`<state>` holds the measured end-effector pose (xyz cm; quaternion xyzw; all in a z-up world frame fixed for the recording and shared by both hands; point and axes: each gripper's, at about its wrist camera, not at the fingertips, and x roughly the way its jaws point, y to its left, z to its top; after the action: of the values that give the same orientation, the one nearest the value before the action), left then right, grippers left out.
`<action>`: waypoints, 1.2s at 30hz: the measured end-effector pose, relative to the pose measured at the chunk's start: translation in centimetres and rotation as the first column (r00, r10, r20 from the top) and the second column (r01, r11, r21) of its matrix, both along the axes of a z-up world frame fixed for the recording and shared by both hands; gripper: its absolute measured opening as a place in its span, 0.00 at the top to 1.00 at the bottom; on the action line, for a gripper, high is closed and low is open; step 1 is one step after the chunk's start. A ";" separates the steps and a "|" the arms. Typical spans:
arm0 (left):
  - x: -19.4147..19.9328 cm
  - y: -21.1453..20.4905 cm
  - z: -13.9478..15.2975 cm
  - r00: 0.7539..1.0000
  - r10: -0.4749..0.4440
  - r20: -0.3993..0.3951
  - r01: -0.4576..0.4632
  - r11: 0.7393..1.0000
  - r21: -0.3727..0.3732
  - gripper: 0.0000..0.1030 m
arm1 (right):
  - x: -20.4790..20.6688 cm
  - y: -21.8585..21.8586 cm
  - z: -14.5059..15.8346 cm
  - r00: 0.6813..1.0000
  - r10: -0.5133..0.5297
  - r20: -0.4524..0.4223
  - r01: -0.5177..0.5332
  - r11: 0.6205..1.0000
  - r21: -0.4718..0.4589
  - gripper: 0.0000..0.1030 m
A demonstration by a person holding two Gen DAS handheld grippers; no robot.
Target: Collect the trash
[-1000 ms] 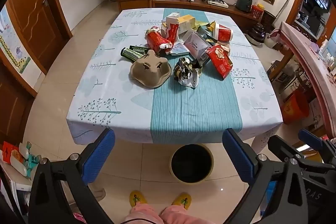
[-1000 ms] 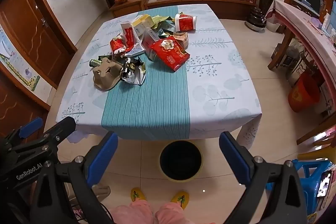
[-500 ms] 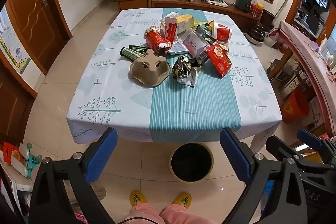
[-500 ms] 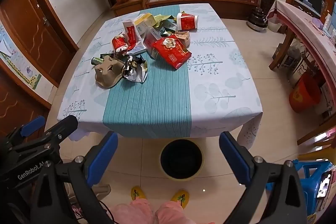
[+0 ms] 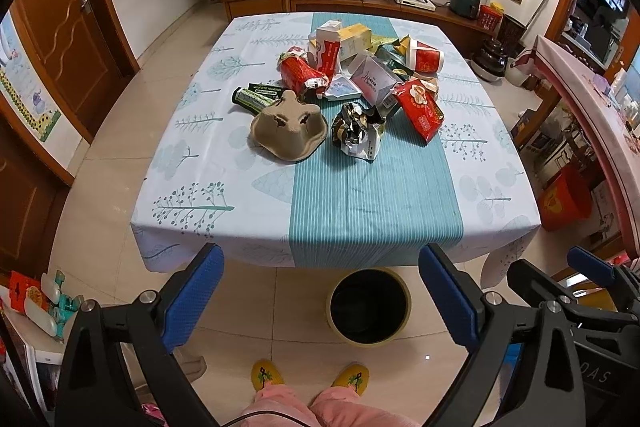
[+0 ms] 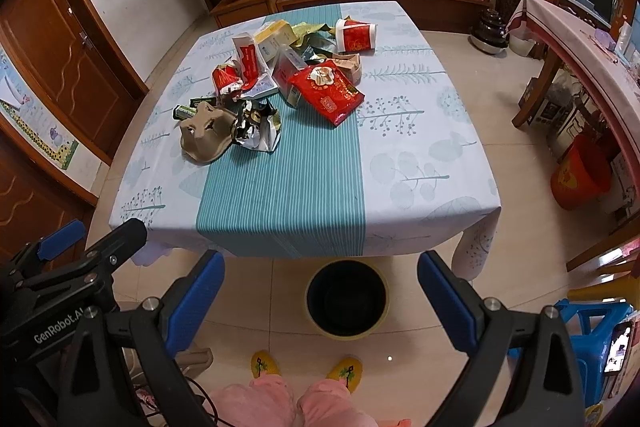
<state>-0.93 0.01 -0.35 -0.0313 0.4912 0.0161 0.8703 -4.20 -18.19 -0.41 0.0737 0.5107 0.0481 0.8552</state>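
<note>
While I stand at the near edge of the table (image 5: 224, 187), both of my tongs hang in front of me, short of the cloth, with nothing between their blue pads. My left gripper (image 5: 320, 291) is spread wide and empty, and my right gripper (image 6: 320, 293) is spread just as wide — it too grips nothing. In the left view the right one's black frame shows at the lower right edge; in the right view the left one shows at the lower left.

All the trash sits in one heap on the middle and far part of the table, well apart from both tongs. Nearest me lies a brown pulp cup carrier (image 5: 289, 133), upside down, and just beside it on its right a crumpled foil wrapper (image 5: 357, 131). Behind the carrier lies a dark green tube (image 5: 250, 99). To the right a red snack bag (image 5: 420, 109) lies flat, partly on the teal stripe. Farther back are a red crumpled packet (image 5: 301, 75), a white and red carton (image 5: 329, 51), a yellow box (image 5: 356, 37) and a red paper cup (image 5: 426, 57) on its side.

On the floor by my yellow slippers (image 5: 266, 375), a round bin (image 5: 368, 305) with a dark inside stands open just under the table's near edge.
</note>
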 end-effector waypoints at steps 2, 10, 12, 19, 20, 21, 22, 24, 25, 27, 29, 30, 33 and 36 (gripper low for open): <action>-0.1 0.1 0.0 1.000 0.001 -0.002 -0.001 1.000 0.001 0.06 | -0.2 -0.1 0.1 1.000 0.001 -0.005 -0.001 1.000 0.002 0.05; -0.1 0.2 0.0 1.000 0.001 -0.002 -0.001 1.000 0.003 0.06 | -0.1 -0.2 0.0 1.000 0.001 -0.006 -0.001 1.000 0.000 0.05; -0.1 0.1 0.0 1.000 0.001 -0.003 -0.001 1.000 0.003 0.06 | -0.1 -0.2 0.0 1.000 0.001 -0.005 -0.001 1.000 0.000 0.05; -0.1 0.1 0.0 1.000 0.001 -0.004 -0.001 1.000 0.005 0.06 | -0.1 -0.3 -0.1 1.000 0.001 -0.008 -0.001 1.000 0.000 0.05; -0.1 0.0 0.0 1.000 0.000 -0.004 0.000 1.000 0.004 0.06 | -0.1 -0.3 -0.1 1.000 0.000 -0.007 0.000 1.000 -0.001 0.05; -0.1 0.0 0.0 1.000 0.000 -0.005 0.000 1.000 0.005 0.06 | -0.1 -0.3 -0.1 1.000 0.001 -0.007 -0.001 1.000 0.000 0.05; -0.1 0.1 0.0 1.000 0.000 -0.005 0.000 1.000 0.005 0.06 | -0.1 -0.3 -0.1 1.000 0.001 -0.008 -0.001 1.000 0.000 0.05; -0.1 0.0 0.0 1.000 -0.001 -0.004 0.001 1.000 0.006 0.06 | -0.1 -0.4 -0.1 1.000 0.000 -0.008 0.000 1.000 0.000 0.05; -0.1 0.1 0.0 1.000 -0.001 -0.004 0.001 1.000 0.007 0.06 | -0.1 -0.4 -0.1 1.000 0.000 -0.009 0.000 1.000 0.001 0.05; -0.1 0.1 0.0 1.000 0.000 -0.004 0.000 1.000 0.007 0.06 | -0.2 -0.4 -0.1 1.000 0.000 -0.010 0.000 1.000 0.004 0.05; -0.1 0.1 0.0 1.000 0.000 -0.004 0.000 1.000 0.006 0.06 | -0.3 -0.5 -0.2 1.000 0.000 -0.011 0.000 1.000 0.006 0.05; -0.1 0.1 0.0 1.000 0.000 -0.004 0.000 1.000 0.007 0.06 | -0.3 -0.5 -0.2 1.000 0.000 -0.010 0.000 1.000 0.006 0.05; 0.0 0.1 0.0 1.000 0.000 -0.004 0.000 1.000 0.007 0.07 | -0.2 -0.6 -0.1 1.000 0.000 -0.009 0.000 1.000 0.006 0.05; -0.2 -0.2 0.2 1.000 0.002 0.002 -0.002 1.000 0.015 0.06 | -0.2 -0.6 -0.1 1.000 0.001 -0.007 -0.001 1.000 0.008 0.05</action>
<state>-1.15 -0.21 -0.20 -0.0252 0.4902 0.0208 0.8710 -4.43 -18.83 -0.50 0.0771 0.5134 0.0503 0.8532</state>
